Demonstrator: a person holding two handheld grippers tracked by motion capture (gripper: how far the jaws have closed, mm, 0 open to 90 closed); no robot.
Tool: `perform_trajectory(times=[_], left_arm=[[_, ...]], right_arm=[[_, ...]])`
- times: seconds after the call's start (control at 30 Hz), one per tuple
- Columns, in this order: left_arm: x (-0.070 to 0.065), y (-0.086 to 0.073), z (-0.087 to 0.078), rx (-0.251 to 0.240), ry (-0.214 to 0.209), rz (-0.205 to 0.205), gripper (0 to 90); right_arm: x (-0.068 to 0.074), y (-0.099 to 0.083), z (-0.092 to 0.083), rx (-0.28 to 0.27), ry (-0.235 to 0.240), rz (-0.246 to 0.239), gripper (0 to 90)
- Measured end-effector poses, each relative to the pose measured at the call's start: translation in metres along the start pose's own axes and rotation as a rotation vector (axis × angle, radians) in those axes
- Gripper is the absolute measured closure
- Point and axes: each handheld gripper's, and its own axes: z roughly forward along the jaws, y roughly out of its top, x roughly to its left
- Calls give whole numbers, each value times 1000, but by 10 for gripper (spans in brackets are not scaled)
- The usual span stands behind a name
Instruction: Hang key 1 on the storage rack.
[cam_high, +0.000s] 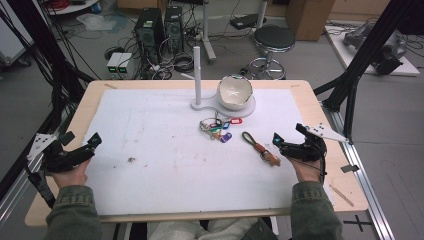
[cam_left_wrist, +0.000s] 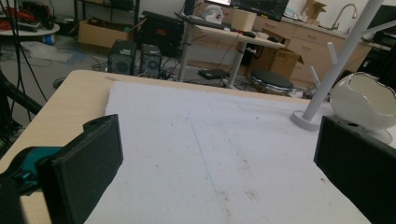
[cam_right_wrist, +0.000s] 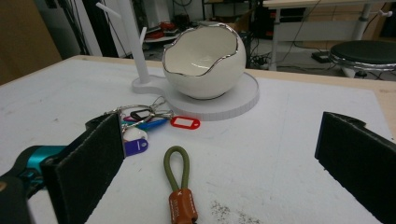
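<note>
Right gripper lined up on the olive loop strap

The olive cord loop with a brown leather tab (cam_right_wrist: 179, 186) lies on the white mat just ahead of the right gripper (cam_high: 286, 142), jaws spread and empty, framing it for a pick; coloured key tags (cam_right_wrist: 142, 126) lie beside it, below the egg-shaped white bowl (cam_right_wrist: 205, 63). The left gripper (cam_high: 82, 150) waits released, well apart.

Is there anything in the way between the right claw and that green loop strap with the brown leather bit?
Nothing visible. The right claw is open, and the green loop strap lies on the bare white mat right ahead of it. The bunch of key tags sits off to one side, apart from the strap.
</note>
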Motion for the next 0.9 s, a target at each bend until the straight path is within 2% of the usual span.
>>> perform_trajectory(times=[0.27, 0.6, 0.9], left_arm=[[-5, -1, 1, 13, -21, 32, 17], [-7, -1, 1, 16, -25, 42, 17], [-7, -2, 2, 21, -27, 42, 17]], right_arm=[[3, 0, -1, 4, -1, -24, 6], [2, 1, -3, 1, -2, -11, 6], [4, 0, -1, 14, 6, -27, 6]])
